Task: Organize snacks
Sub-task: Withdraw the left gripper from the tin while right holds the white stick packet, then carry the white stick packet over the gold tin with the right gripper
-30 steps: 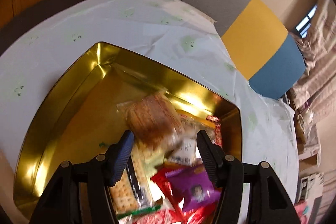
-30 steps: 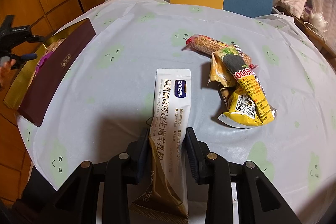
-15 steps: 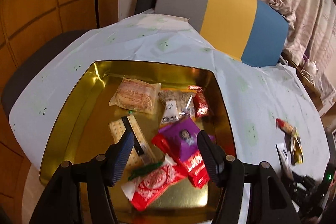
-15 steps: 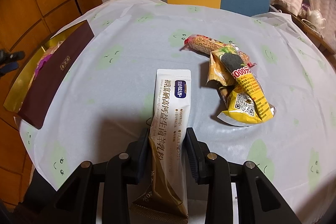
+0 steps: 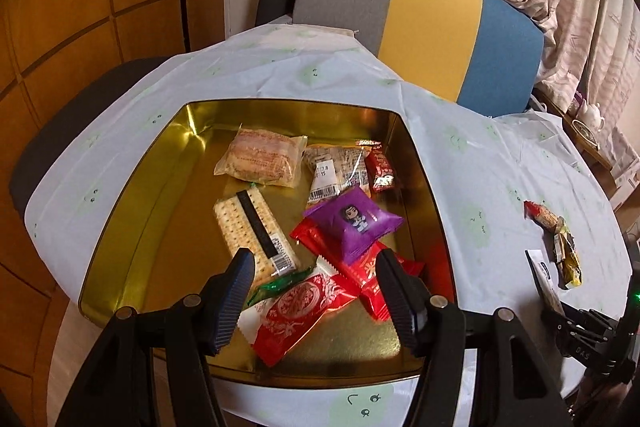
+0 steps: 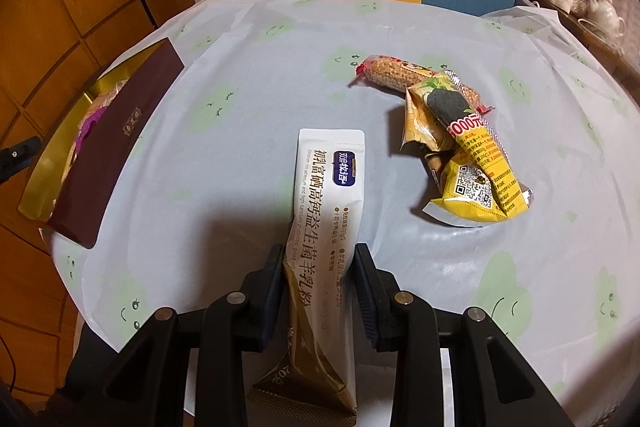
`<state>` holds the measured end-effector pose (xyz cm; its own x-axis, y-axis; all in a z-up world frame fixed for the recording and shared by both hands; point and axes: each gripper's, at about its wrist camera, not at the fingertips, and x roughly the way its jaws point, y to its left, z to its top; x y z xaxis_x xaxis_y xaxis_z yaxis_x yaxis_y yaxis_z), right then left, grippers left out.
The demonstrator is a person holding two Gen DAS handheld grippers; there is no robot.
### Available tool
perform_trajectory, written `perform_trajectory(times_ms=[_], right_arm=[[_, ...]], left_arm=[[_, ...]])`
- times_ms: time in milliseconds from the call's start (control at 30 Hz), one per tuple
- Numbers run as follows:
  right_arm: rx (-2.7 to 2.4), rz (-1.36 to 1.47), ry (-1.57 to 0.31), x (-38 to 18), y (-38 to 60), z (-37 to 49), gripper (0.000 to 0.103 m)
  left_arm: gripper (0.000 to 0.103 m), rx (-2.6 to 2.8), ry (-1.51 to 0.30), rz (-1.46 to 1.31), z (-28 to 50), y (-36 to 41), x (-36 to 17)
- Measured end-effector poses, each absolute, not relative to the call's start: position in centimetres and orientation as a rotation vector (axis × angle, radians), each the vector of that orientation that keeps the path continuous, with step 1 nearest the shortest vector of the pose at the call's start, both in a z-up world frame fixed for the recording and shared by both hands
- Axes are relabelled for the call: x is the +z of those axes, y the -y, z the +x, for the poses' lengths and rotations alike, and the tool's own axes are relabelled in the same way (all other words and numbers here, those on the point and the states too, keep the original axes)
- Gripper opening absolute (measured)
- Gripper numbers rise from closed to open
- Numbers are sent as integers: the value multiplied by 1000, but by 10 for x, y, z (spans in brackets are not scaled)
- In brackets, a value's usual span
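Observation:
A gold tin (image 5: 132,227) holds several wrapped snacks: a purple packet (image 5: 354,223), red packets (image 5: 300,311), a cracker pack (image 5: 252,231) and a biscuit pack (image 5: 260,157). My left gripper (image 5: 314,267) hangs open above the tin's near side with nothing between its pads. My right gripper (image 6: 320,259) is shut on the lower part of a long white sachet (image 6: 328,187) that lies on the tablecloth. To the right of the sachet lie yellow packets (image 6: 468,167) and a grain bar (image 6: 396,73). The tin's maroon outer wall (image 6: 116,155) shows at the far left.
A round table carries a pale cloth with green prints (image 6: 248,99). A grey, yellow and blue chair (image 5: 432,27) stands behind it, and a dark chair (image 5: 60,131) at the left. Wood panelling lines the left wall. Curtains and a teapot (image 5: 592,113) are at the far right.
My left gripper has drawn back from deep inside the tin and rolled level, so the whole tin now shows. The right gripper and its sachet have not moved.

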<state>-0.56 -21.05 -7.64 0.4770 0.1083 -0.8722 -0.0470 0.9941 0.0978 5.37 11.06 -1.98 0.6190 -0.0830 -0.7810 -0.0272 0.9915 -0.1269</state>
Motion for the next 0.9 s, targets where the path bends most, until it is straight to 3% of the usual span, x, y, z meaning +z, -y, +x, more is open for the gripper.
perform_trajectory(times_ms=[767,900], right_arm=[[100,73,-1080,-76,209,-4,34],[147,197,-1093,-74,214,-1,34]], left_arm=[[64,-7,-921,-166,49,-126,-29],[64,23,-920,-185,48,-138,-30]])
